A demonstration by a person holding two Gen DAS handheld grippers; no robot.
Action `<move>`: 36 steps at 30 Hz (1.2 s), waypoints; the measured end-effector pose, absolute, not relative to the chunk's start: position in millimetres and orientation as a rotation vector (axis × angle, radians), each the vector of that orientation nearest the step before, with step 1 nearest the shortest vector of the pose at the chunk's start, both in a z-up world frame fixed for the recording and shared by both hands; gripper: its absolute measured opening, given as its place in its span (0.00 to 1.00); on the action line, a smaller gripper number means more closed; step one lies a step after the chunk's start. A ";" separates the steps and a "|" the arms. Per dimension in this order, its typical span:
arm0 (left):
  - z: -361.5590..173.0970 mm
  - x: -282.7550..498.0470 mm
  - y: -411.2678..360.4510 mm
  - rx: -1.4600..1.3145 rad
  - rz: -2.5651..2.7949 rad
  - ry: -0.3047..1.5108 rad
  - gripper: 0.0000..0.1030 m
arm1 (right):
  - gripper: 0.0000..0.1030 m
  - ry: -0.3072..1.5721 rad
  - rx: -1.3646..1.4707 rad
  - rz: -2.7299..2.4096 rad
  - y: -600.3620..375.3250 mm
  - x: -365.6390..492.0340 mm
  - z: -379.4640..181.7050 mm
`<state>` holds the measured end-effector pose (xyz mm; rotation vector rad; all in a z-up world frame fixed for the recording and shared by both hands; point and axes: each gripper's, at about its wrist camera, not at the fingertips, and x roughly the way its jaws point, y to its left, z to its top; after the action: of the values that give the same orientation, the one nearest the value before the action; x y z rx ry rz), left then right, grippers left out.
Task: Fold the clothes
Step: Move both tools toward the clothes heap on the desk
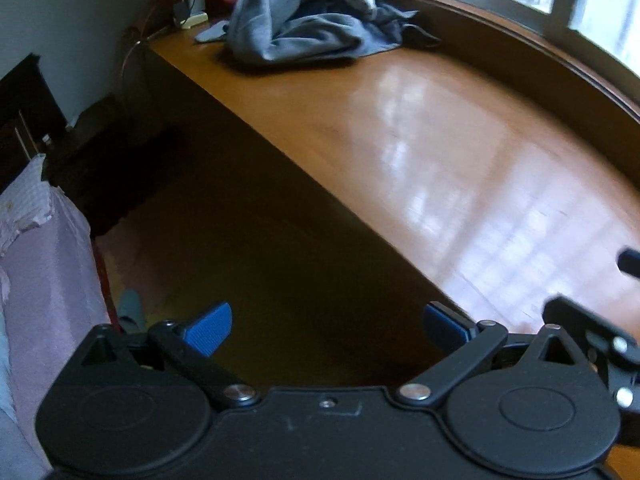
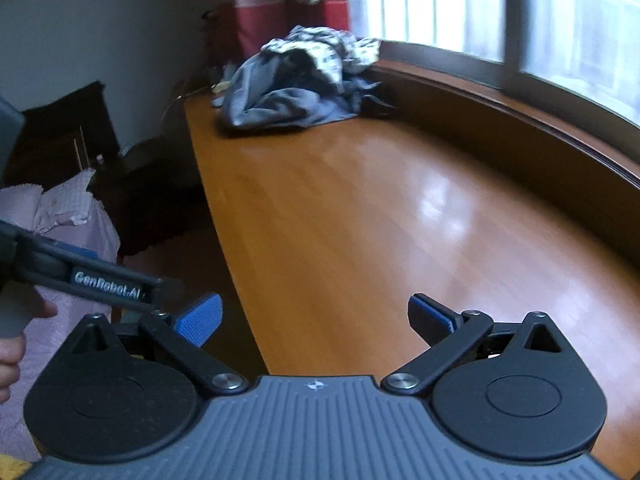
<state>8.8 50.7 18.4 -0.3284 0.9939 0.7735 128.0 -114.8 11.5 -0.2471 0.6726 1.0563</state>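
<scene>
Left claw: the left claw [image 1: 326,330] stands wide open, its blue pads [image 1: 210,330] far apart with nothing between them. It tips downward over the front edge of the bench [image 1: 420,152], so dark floor fills most of the gap and only its right-hand finger sits over the wood.
Right claw: the right claw [image 2: 314,322] is also spread wide and holds nothing. Bare wood shows between its blue pads [image 2: 430,322].
Second tool in each view: the left claw shows again at the left edge of the right wrist view, a dark arm with white lettering, gripped by a hand [image 2: 12,344]. Part of the right claw pokes in at the right edge of the left wrist view.
Clothes: a loose pile of clothes [image 1: 308,20] lies at the far end of the bench, well apart from both claws. It is unfolded and crumpled.
Pile make-up: a grey-blue garment [image 2: 280,100] forms the bulk, with a white patterned piece [image 2: 324,50] heaped on top toward the window side.
Bench: a long glossy wooden surface, bare from the pile to the claws, with bright window glare across it.
Window: a window [image 2: 460,4] runs along the far right side of the bench behind a raised dark wooden ledge.
Left of the bench: a bed with pale pink bedding [image 1: 48,248] sits low at the left, and dark furniture stands beyond it.
</scene>
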 end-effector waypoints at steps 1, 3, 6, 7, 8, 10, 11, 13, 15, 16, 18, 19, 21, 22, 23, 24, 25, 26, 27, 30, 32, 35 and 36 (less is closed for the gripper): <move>21.5 4.4 52.4 -0.349 0.804 0.980 1.00 | 0.98 0.675 -0.240 1.076 -95.5 130.1 11.1; 20.5 -1.5 70.5 -0.370 0.833 0.946 0.99 | 0.98 0.678 -0.232 1.105 -55.9 134.1 9.5; 12.2 -2.7 118.5 -0.421 0.853 0.931 0.99 | 0.98 0.701 -0.264 1.164 -12.8 141.7 -4.2; 16.2 -3.8 134.4 -0.414 0.827 0.960 0.99 | 0.98 0.720 -0.257 1.169 -1.5 144.6 -3.5; 14.9 -1.5 151.3 -0.413 0.811 0.971 0.99 | 0.98 0.738 -0.235 1.179 6.7 142.7 0.4; 18.2 -0.4 181.3 -0.377 0.799 0.971 0.99 | 0.98 0.764 -0.205 1.190 21.0 135.2 9.3; 22.5 -0.1 195.4 -0.352 0.796 0.962 0.99 | 0.98 0.769 -0.237 1.173 34.7 135.2 9.8; 21.2 9.1 237.2 -0.314 0.731 0.976 0.99 | 0.98 0.786 -0.270 1.119 59.4 136.4 5.8; 25.0 16.9 274.0 -0.277 0.702 0.982 0.99 | 0.98 0.814 -0.264 1.044 84.4 141.7 -0.8; 32.0 17.8 290.5 -0.266 0.680 0.968 0.99 | 0.98 0.816 -0.253 1.011 97.9 142.3 -0.4; 35.4 33.4 325.9 -0.245 0.615 0.971 1.00 | 0.98 0.810 -0.226 0.963 126.1 142.3 5.6; 34.3 32.3 339.1 -0.260 0.612 0.943 1.00 | 0.98 0.805 -0.215 0.953 139.8 142.0 10.6; 36.6 42.7 366.1 -0.264 0.585 0.924 1.00 | 0.98 0.797 -0.215 0.924 165.9 142.3 16.0; 39.9 49.1 377.5 -0.263 0.570 0.921 1.00 | 0.98 0.787 -0.236 0.903 175.4 141.8 14.4; 41.4 56.8 388.1 -0.261 0.548 0.930 1.00 | 0.98 0.771 -0.255 0.885 183.7 140.3 13.1; 42.8 64.5 396.4 -0.253 0.530 0.929 0.99 | 0.98 0.761 -0.268 0.868 190.7 139.6 14.4; 44.4 71.9 404.1 -0.243 0.514 0.925 0.99 | 0.98 0.755 -0.278 0.852 197.1 139.5 17.2; 47.5 78.9 411.8 -0.231 0.498 0.923 1.00 | 0.98 0.753 -0.276 0.836 203.4 141.6 20.1; 47.2 87.0 419.3 -0.225 0.482 0.924 1.00 | 0.98 0.753 -0.266 0.819 209.8 145.2 23.0; 44.9 108.5 442.9 -0.228 0.449 0.910 1.00 | 0.98 0.756 -0.254 0.768 227.4 156.7 27.7; 43.4 124.7 459.0 -0.234 0.440 0.902 1.00 | 0.98 0.744 -0.241 0.754 236.9 164.9 28.3; 42.8 144.1 475.8 -0.225 0.416 0.906 1.00 | 0.98 0.727 -0.210 0.734 251.6 180.6 29.7; 44.3 150.2 480.3 -0.200 0.408 0.905 1.00 | 0.98 0.726 -0.186 0.728 256.3 188.0 31.2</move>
<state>150.2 480.3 44.3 -0.1996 0.9050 0.4084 188.0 256.3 31.2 -0.1860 0.7256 0.7275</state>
